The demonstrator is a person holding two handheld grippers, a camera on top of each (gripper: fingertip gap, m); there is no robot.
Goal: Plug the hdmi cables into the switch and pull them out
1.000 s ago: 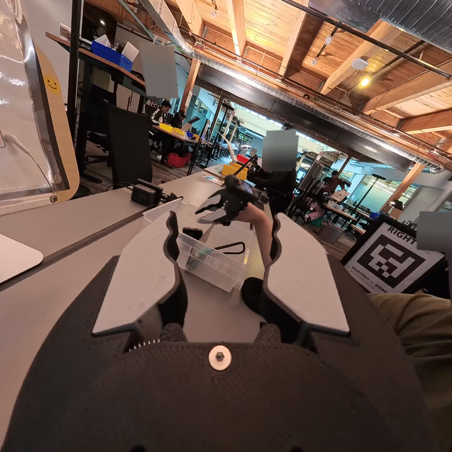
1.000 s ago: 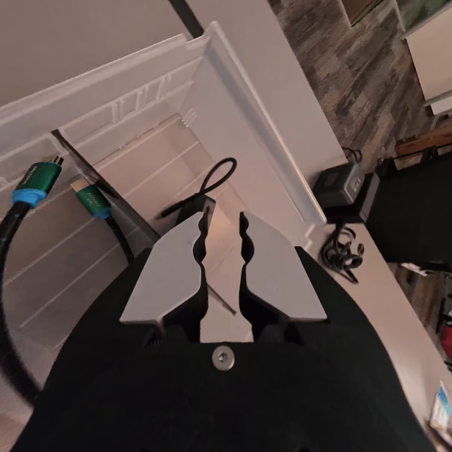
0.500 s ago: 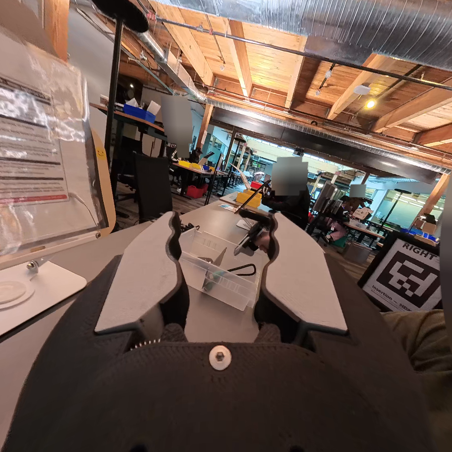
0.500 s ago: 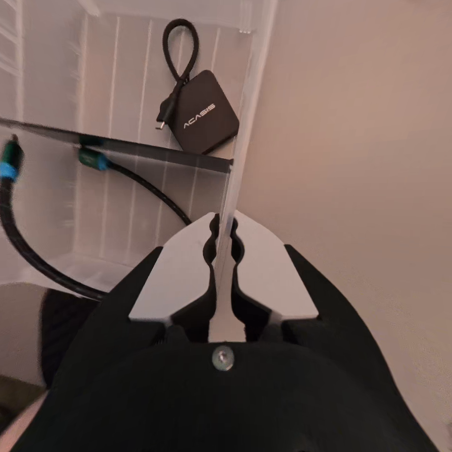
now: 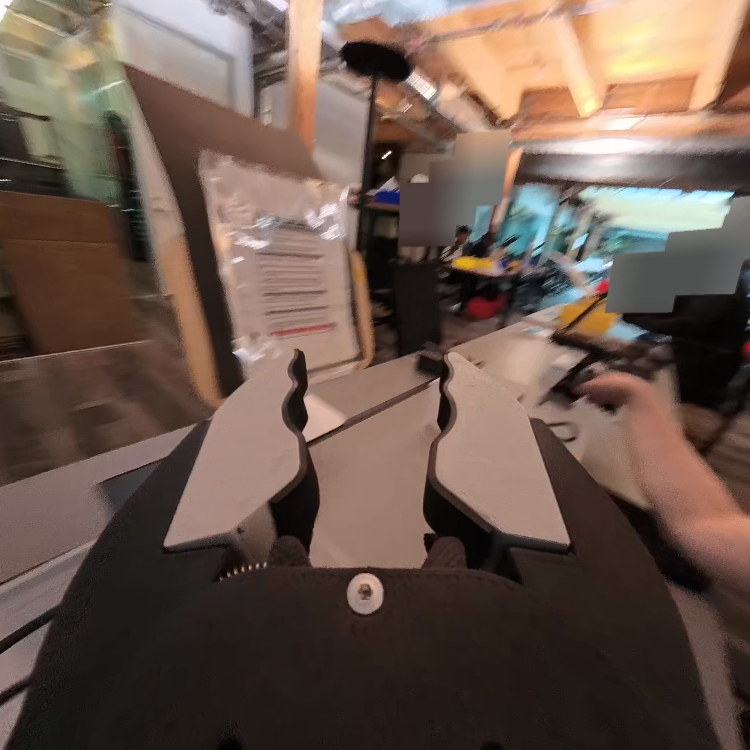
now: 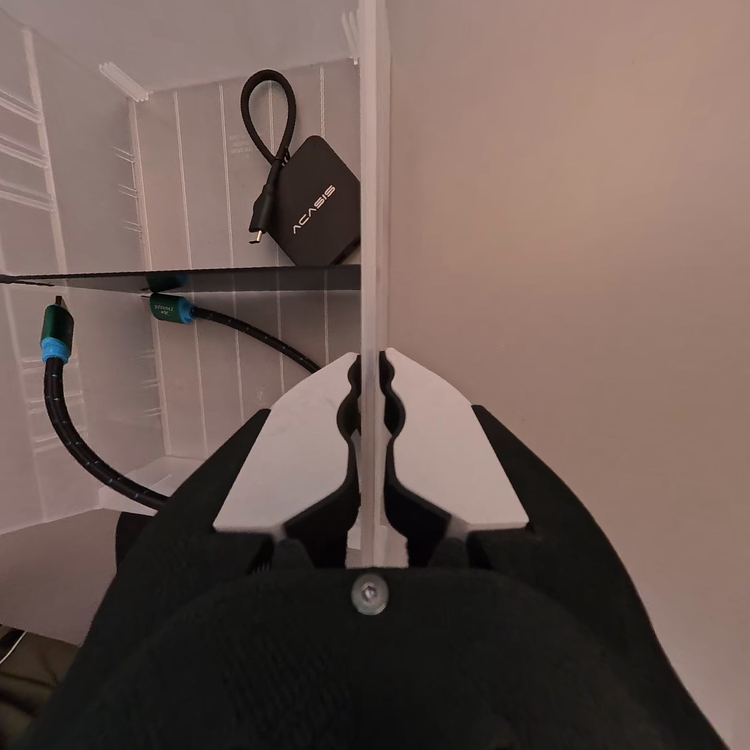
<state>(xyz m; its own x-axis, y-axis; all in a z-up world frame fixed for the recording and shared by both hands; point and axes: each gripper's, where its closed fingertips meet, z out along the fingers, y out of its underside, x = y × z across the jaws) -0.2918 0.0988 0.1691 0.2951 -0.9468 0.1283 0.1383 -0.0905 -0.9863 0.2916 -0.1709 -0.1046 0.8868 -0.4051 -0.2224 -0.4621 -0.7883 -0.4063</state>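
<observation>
Beside grey table [image 6: 568, 243], right tool [image 6: 370, 359] pinches clear bin wall [image 6: 374, 162].

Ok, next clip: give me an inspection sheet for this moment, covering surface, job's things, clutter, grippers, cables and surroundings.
Surface: pale grey table, bare between the left gripper's fingers.
Job's things: black switch with its short looped lead lies in the clear bin, beyond a dark divider.
Clutter: small black box far off on the table.
Grippers: left gripper open, holding nothing; right gripper shut on the bin's wall.
Cables: two hdmi cables, green plugs, both unplugged, on the near side of the divider.
Surroundings: blurred; standing sign, a person's hand, busy workshop behind.
</observation>
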